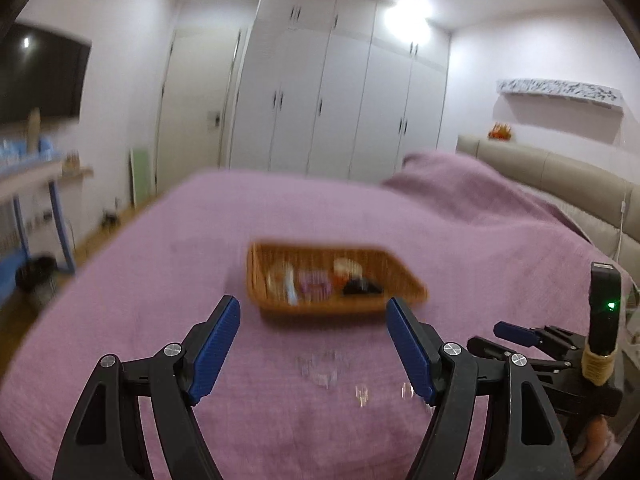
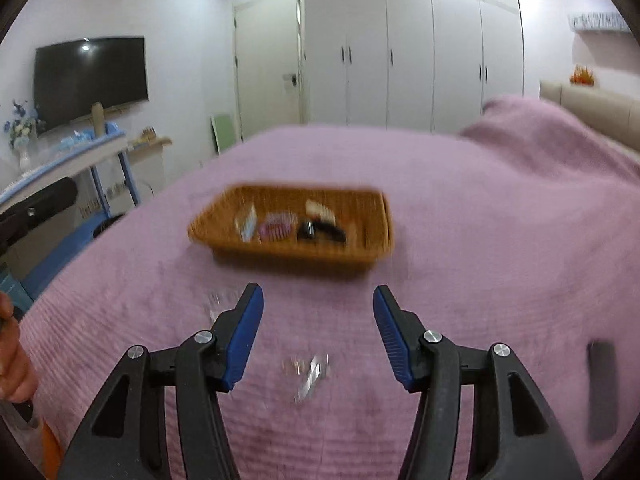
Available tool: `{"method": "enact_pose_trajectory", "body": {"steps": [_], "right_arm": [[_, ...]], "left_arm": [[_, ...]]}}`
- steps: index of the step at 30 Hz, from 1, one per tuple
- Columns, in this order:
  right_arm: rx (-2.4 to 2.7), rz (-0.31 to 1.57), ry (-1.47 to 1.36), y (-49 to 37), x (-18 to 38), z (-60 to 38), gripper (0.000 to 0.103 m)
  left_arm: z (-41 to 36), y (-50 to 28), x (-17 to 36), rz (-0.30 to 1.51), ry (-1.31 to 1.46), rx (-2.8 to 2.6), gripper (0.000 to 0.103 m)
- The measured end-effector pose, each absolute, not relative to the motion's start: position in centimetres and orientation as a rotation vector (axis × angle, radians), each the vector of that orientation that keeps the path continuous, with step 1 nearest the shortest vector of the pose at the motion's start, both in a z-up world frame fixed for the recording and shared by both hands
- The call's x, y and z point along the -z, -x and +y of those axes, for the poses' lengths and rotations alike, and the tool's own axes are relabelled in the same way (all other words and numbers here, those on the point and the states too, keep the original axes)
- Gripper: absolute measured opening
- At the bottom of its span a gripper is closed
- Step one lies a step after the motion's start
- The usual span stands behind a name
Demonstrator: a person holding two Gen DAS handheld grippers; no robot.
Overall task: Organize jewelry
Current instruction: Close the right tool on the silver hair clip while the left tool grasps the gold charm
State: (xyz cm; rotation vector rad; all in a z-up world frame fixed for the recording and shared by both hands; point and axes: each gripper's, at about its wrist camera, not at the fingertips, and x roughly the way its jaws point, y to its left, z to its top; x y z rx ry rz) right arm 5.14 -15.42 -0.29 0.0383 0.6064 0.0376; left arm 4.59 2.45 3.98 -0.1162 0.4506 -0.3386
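Wicker basket [image 2: 292, 224] of jewelry is sitting on the pink bed [image 2: 480, 240] ahead while I am holding both left fingers [image 1: 312, 344] and right fingers [image 2: 318, 336] spread, pinching nothing, above small clear pieces [image 2: 308, 372].

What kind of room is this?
It looks like a bedroom. There is a big bed with a pink cover, tall white wardrobes behind it, and a TV on the wall.
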Motion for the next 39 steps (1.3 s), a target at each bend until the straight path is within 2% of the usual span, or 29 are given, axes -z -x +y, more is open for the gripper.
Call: {"method": "enact_pose_trajectory", "body": {"steps": [2, 8, 12, 14, 16, 18, 24, 28, 36, 39], "right_arm": [[-0.031, 0.674, -0.062, -5.7, 2.5, -15.8, 0.059], [-0.07, 0.844, -0.13, -7.9, 7.7, -16.5, 0.045], [-0.075, 0.861, -0.169, -8.3, 8.4, -17.3, 0.045], [-0.078, 0.863, -0.173, -8.6, 8.5, -17.4, 0.043], [-0.084, 0.885, -0.166, -8.9, 8.8, -17.3, 0.036], [-0.081, 0.894, -0.149, -9.4, 8.9, -16.6, 0.035], [-0.075, 0.915, -0.124, -10.8, 9.0, -16.0, 0.033], [-0.047, 0.924, -0.085, -11.6, 9.2, -15.3, 0.028], [-0.023, 0.914, -0.078, -12.4, 9.4, -15.4, 0.018], [-0.005, 0.902, -0.099, -12.3, 9.4, -16.0, 0.018]], "left_arm": [[1.8, -5.5, -1.4, 0.551, 0.107, 0.341, 0.077], [-2.0, -8.3, 5.1, 0.765, 0.064, 0.39, 0.074], [-4.7, -9.6, 6.5, 0.824, -0.017, 0.392, 0.061], [-5.5, -10.3, 6.8, 0.848, -0.026, 0.399, 0.059], [-5.9, -10.9, 7.1, 0.868, -0.033, 0.395, 0.055], [-6.2, -11.3, 7.3, 0.88, -0.027, 0.417, 0.051], [-7.1, -11.5, 7.5, 0.881, -0.055, 0.438, 0.05], [-7.4, -11.8, 7.6, 0.887, -0.063, 0.443, 0.044], [-8.2, -12.4, 7.8, 0.886, -0.079, 0.449, 0.044], [-8.0, -12.5, 7.8, 0.887, -0.067, 0.44, 0.032]]}}
